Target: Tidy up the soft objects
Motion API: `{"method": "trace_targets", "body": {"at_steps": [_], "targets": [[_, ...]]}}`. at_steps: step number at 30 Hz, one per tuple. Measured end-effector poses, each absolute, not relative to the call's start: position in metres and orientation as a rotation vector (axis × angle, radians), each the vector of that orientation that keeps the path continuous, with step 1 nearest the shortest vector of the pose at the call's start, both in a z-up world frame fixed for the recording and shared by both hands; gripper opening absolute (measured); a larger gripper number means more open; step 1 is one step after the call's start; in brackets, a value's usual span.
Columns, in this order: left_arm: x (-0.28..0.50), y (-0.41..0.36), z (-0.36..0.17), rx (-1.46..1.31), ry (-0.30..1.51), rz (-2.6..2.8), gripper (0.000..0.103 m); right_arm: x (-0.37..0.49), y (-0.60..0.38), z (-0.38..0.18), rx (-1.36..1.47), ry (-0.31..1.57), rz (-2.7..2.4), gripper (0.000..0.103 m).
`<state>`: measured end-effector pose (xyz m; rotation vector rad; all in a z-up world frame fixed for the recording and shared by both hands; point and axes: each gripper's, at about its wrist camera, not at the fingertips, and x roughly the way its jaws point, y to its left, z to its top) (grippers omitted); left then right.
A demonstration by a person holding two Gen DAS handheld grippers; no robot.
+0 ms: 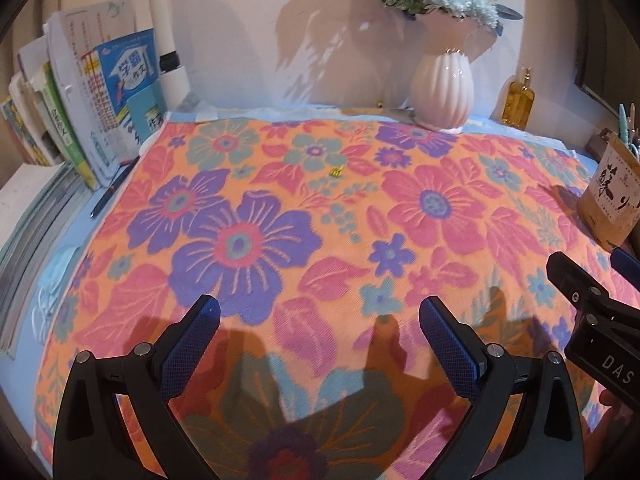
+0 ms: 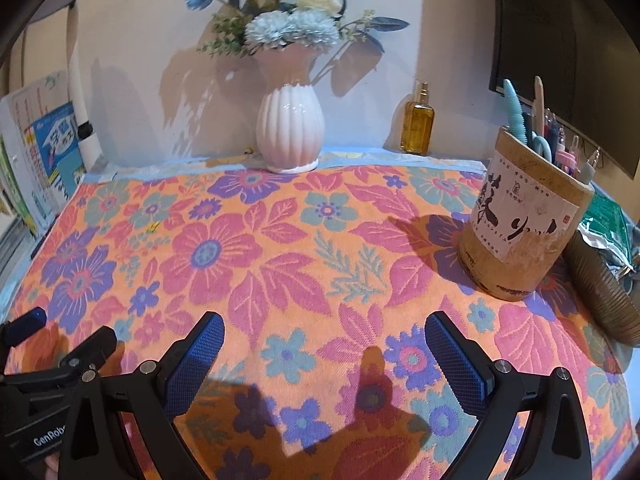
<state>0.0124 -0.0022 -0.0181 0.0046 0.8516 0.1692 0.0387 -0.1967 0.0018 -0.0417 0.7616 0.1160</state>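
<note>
One floral towel point(image 1: 304, 216) lies flat, its far edge touching one vase point(image 1: 442, 88). One pen holder point(image 2: 524, 224) stands on its right part. Left gripper point(image 1: 320, 320) and right gripper point(image 2: 324, 344) hover with jaws spread, empty.

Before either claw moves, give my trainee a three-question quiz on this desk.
1. True or false: the left claw is shut on the orange floral woven towel.
2. Which stands on the towel's right part? A. white ribbed ceramic vase B. brown cylindrical bamboo pen holder C. amber glass bottle
3. Fill in: the right claw hangs over the towel with its jaws ____.

Key
1. False: its jaws are wide apart and hold nothing.
2. B: the pen holder stands on the towel; the bottle stands beyond its far edge, the vase at that edge.
3. open
</note>
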Motion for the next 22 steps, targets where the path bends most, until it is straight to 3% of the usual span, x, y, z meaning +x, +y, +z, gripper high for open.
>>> {"method": "trace_targets", "body": {"at_steps": [4, 11, 22], "targets": [[0.022, 0.002, -0.031, -0.011, 0.958, 0.164, 0.1, 0.046, -0.192, -0.008, -0.071, 0.846, 0.112, 0.101], [0.025, 0.007, -0.037, -0.049, 0.985, 0.146, 0.103, 0.063, -0.192, -0.032, -0.049, 1.024, 0.156, 0.103], [0.031, 0.011, -0.037, -0.033, 0.975, 0.107, 0.103, 0.052, -0.193, -0.033, -0.024, 0.97, 0.111, 0.103]]}}
